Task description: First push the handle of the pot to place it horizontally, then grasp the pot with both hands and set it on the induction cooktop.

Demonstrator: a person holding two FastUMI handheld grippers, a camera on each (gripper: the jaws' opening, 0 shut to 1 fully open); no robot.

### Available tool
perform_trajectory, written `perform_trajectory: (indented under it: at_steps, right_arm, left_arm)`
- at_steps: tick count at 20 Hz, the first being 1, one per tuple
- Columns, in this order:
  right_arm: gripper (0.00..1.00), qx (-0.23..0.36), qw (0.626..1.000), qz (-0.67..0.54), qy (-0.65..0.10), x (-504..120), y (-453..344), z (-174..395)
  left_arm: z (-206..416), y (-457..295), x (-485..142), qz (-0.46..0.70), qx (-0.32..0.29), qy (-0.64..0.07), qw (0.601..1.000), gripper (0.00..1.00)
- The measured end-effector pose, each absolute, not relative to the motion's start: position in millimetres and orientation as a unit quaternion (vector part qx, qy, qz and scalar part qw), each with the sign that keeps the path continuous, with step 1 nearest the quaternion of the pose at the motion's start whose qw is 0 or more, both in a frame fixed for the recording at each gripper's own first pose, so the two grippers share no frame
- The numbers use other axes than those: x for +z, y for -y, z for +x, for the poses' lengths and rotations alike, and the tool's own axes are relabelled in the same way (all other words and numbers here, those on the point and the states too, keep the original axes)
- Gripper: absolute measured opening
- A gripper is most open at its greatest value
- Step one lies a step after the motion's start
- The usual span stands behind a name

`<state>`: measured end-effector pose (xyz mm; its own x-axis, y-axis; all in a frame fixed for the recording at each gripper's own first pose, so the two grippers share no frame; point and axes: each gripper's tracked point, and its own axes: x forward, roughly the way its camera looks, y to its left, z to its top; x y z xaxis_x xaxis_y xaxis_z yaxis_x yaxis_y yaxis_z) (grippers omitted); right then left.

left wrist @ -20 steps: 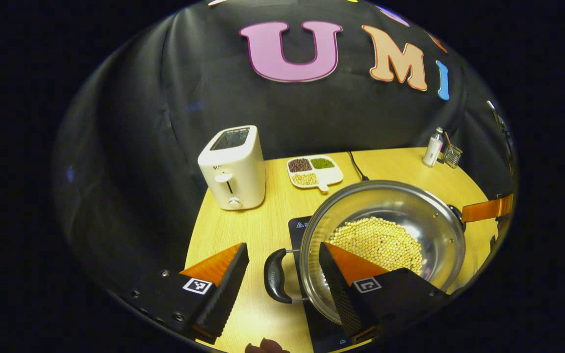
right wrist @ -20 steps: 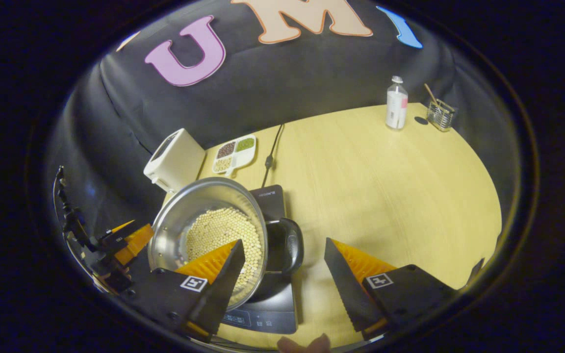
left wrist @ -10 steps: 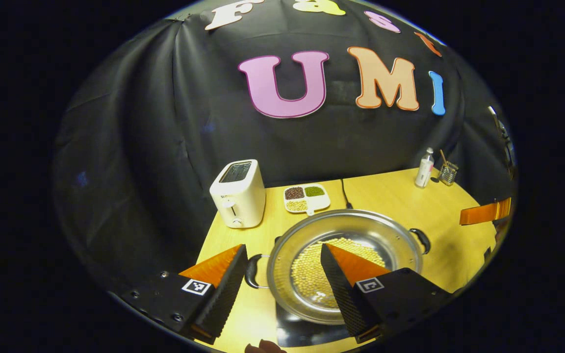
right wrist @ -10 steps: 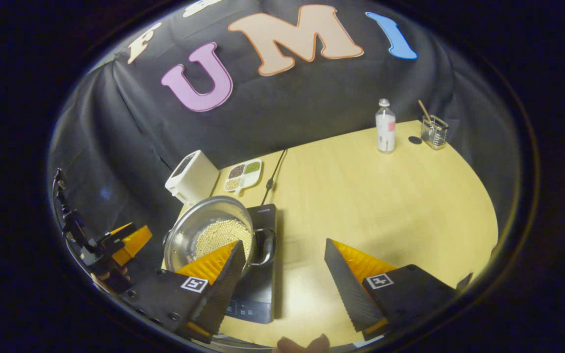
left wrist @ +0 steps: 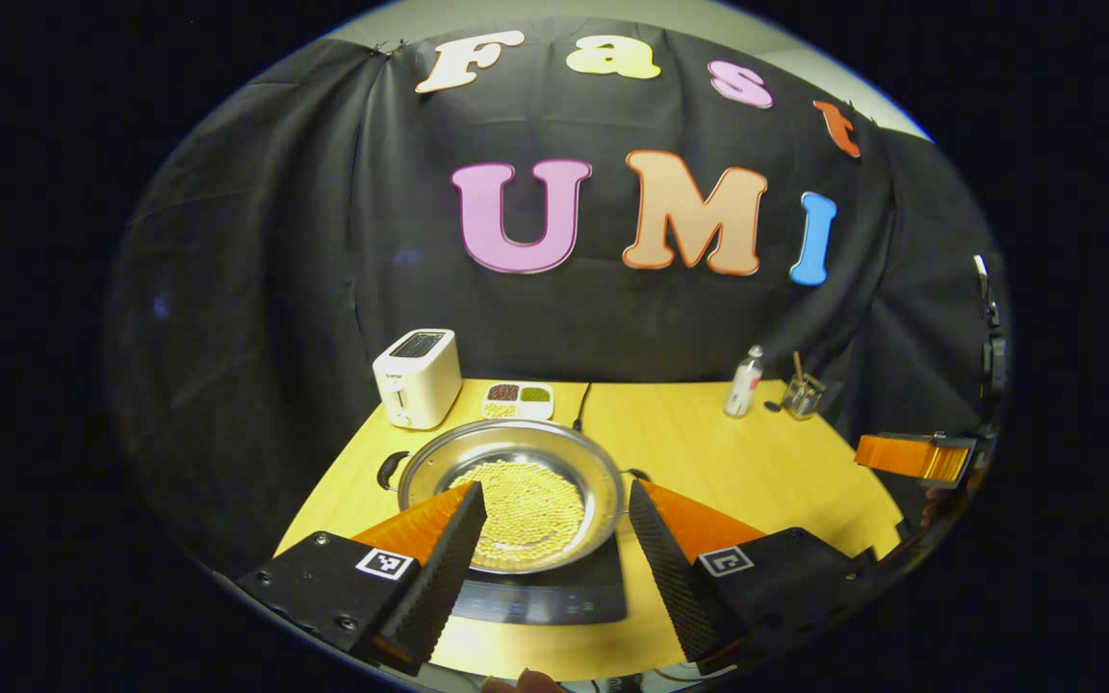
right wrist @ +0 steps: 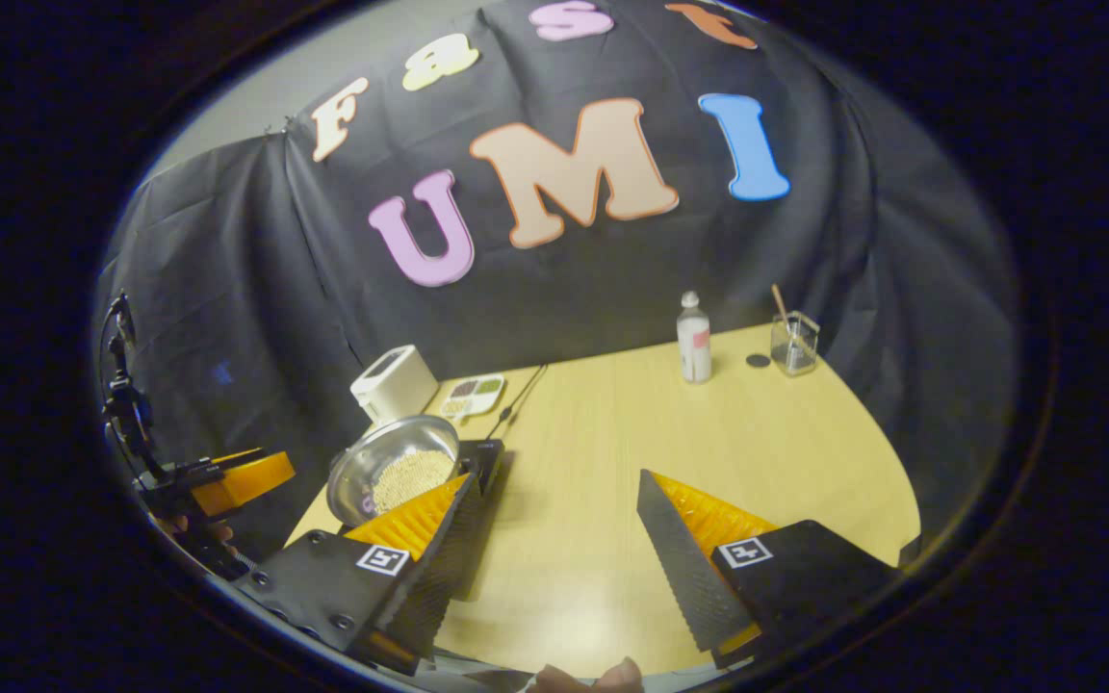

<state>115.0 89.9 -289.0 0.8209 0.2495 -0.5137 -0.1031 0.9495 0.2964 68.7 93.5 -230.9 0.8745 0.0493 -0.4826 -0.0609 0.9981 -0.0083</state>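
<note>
One wooden table [left wrist: 728, 462] fills the floor of the booth, pale yellow with a rounded near edge, and black cloth hangs behind it and down both sides. From my left gripper view I count one pot [left wrist: 511, 491] of steel, shallow and wide, with a bed of pale beans [left wrist: 528, 502] in its bottom. It sits on the one induction cooktop [left wrist: 554, 592], a black slab at the near left part of the table, with the control strip facing me. One black pot handle [left wrist: 388, 471] juts out level on the left side; the handle on the right is barely visible behind my finger.

My left gripper [left wrist: 551, 553] hangs back from the table's near edge, above it, its two fingers spread wide with nothing between them; the pot lies beyond the tips, untouched. My right gripper [right wrist: 559, 549] is likewise drawn back and raised, looking over the bare middle of the table, its fingers wide apart and empty. In that view the left gripper appears off at the far left, and the pot sits on the cooktop past my left finger.

Along the far edge I count one white toaster [left wrist: 417, 377], one divided dish [left wrist: 518, 398] holding three kinds of grain, one power cord [left wrist: 580, 408], one small bottle [right wrist: 693, 339] and one glass holder [right wrist: 794, 342] with a stick in it.
</note>
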Motion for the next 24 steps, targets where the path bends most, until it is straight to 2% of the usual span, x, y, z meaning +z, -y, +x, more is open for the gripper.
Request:
perform_trajectory:
  at_steps: [4,5,10,13,18,22,23,24]
  right_arm:
    - [0.99,0.082,0.969,0.117,-0.199,-215,-57,95]
    - [0.92,0.076,0.973,0.116,-0.183,-197,-51,94]
    - [0.92,0.039,0.988,0.124,-0.084,-102,-32,79]
    - [0.92,0.034,0.991,0.107,-0.077,-93,-32,62]
    - [0.92,0.015,0.996,0.079,-0.025,-64,-30,34]
    - [0.92,0.028,0.998,0.042,-0.036,-67,-48,8]
    - [0.99,0.027,0.998,0.046,-0.034,-66,-51,8]
    - [0.99,0.028,0.998,0.053,-0.034,-67,-55,9]
  left_arm:
    - [74,-46,-165,-0.027,-0.007,-0.18,0.983,0.91]
    - [82,-33,-145,-0.023,-0.017,-0.157,0.987,0.91]
    - [68,-7,-78,-0.02,-0.028,-0.084,0.996,0.9]
    - [41,-1,-70,-0.022,-0.031,-0.075,0.996,0.92]
    - [29,-5,-30,0.028,-0.037,-0.001,0.999,0.9]
    - [16,1,-32,0.006,-0.047,0.004,0.999,0.89]
    - [11,0,-26,0.004,-0.049,0.011,0.999,0.9]
    - [10,-2,-24,0.004,-0.052,0.014,0.999,0.89]
